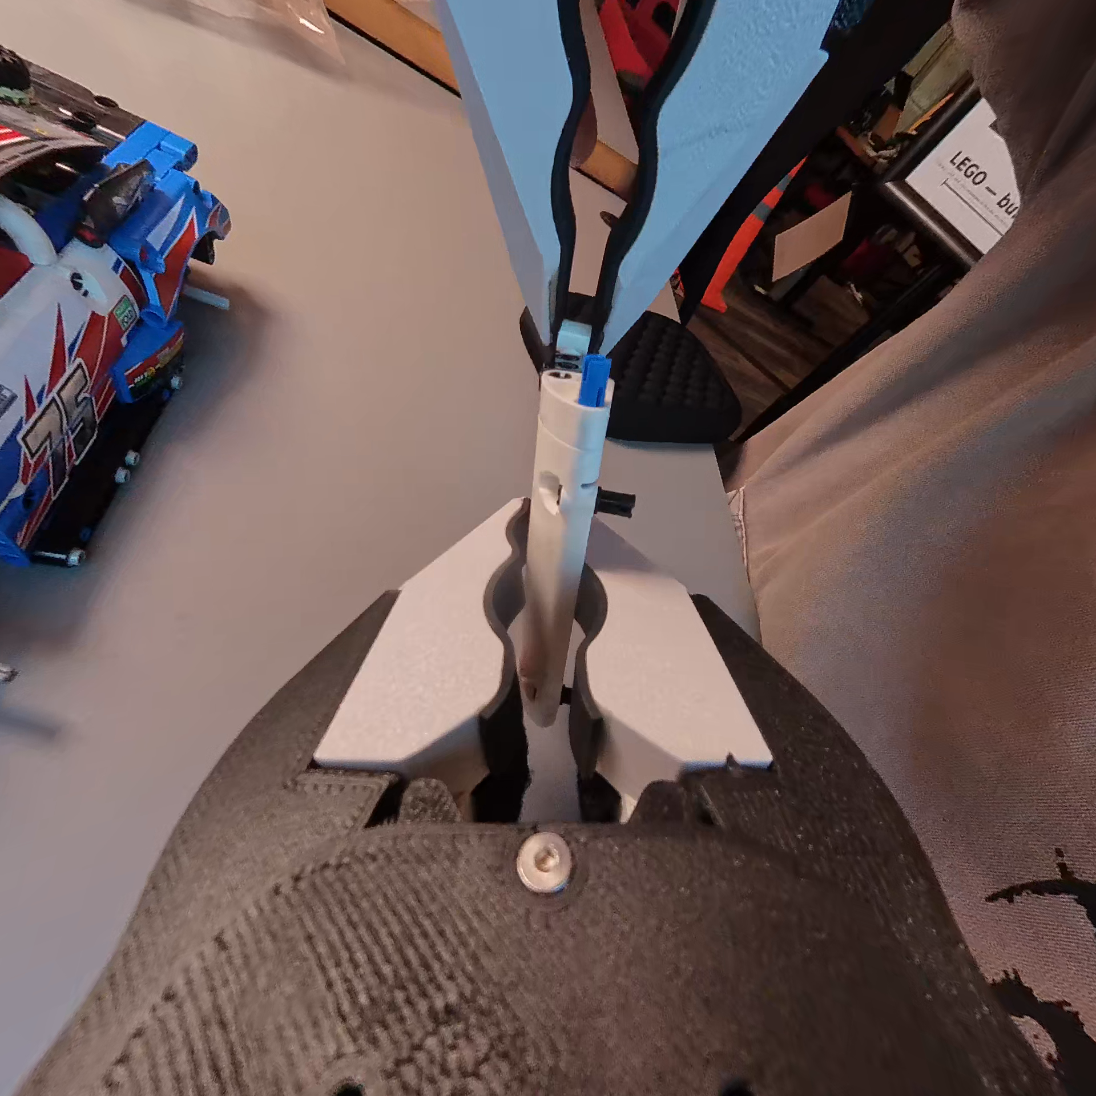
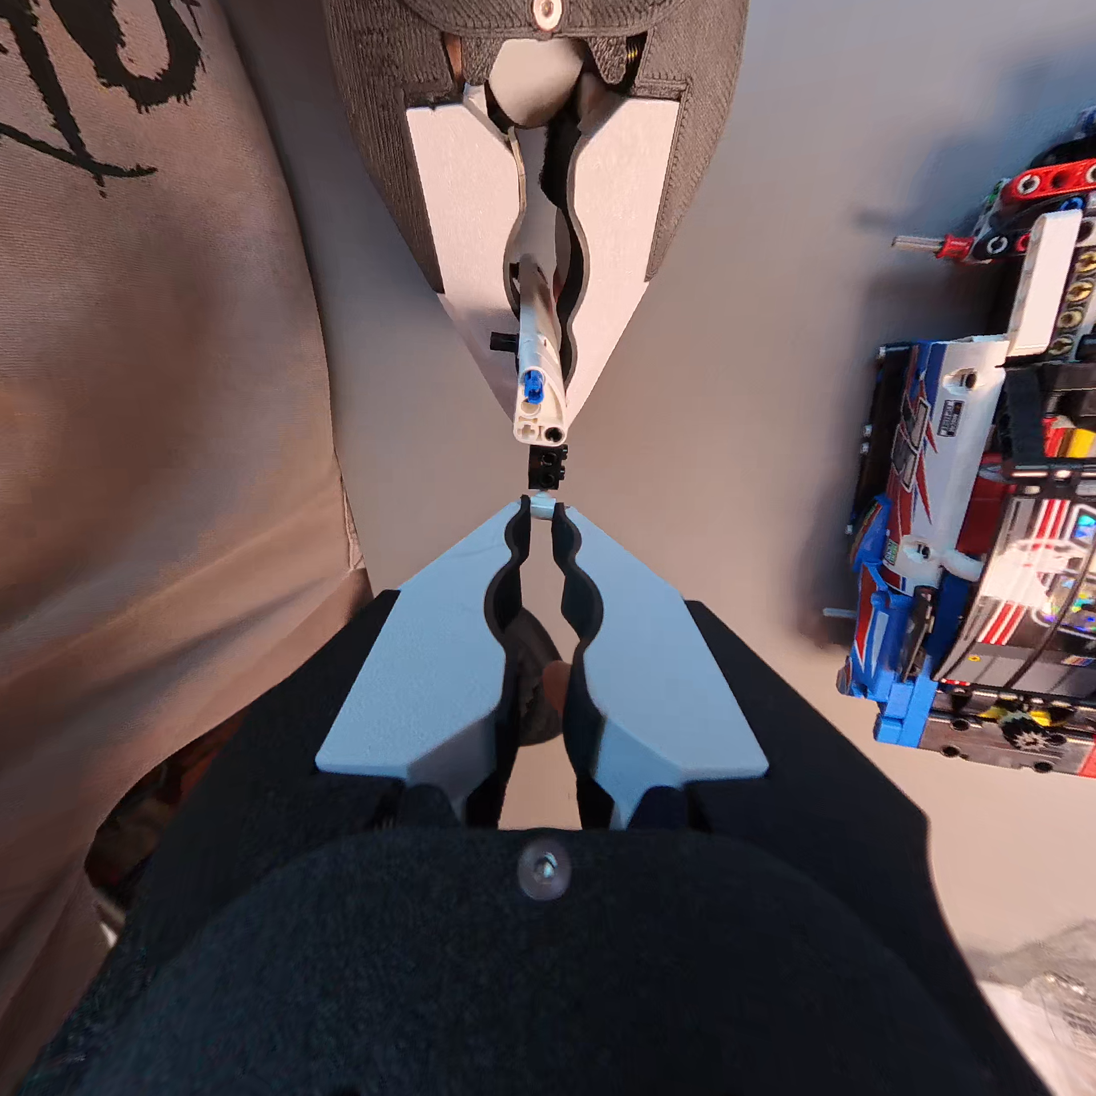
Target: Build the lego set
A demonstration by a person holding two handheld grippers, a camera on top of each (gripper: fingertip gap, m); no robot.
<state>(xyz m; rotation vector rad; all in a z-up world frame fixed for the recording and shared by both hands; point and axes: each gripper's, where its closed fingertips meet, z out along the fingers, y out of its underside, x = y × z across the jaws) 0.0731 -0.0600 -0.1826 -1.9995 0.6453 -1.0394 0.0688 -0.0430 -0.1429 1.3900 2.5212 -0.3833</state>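
**Beam held out, connector brought to its tip**

Left gripper (image 1: 554, 623) clamped on white beam (image 1: 566, 474), low on its length, so far end sticks out free w/ blue pin (image 1: 595, 379) and black side pin (image 1: 617, 504) exposed. Probably gripped that far back to keep the end holes clear for mating.

Right gripper (image 2: 541, 507) pinched at the very tips on a small pale piece (image 2: 542, 507) w/ black connector (image 2: 547, 465) just ahead of it; whether the two are one part, can't tell. Tip pinch leaves the connector face open toward beam end. Connector just beside beam's end holes (image 2: 538, 430), roughly in line; touching or a hair apart, can't tell. Judged step: press connector onto beam end, not yet seated.

Both held up off the table (image 1: 356, 356), in front of person's grey shirt (image 2: 148, 415).

Around: part-built car (image 1: 77, 332), blue/white/red, on table well to the side, apart from the work. Clear bags (image 2: 1044, 1008) at table edge. Loose small bits near table edge, blurred.

In the way: nothing between the parts. Risk, judged: blue pin sits close beside the target holes, could foul right fingertips on push; small tip grip may let piece twist.
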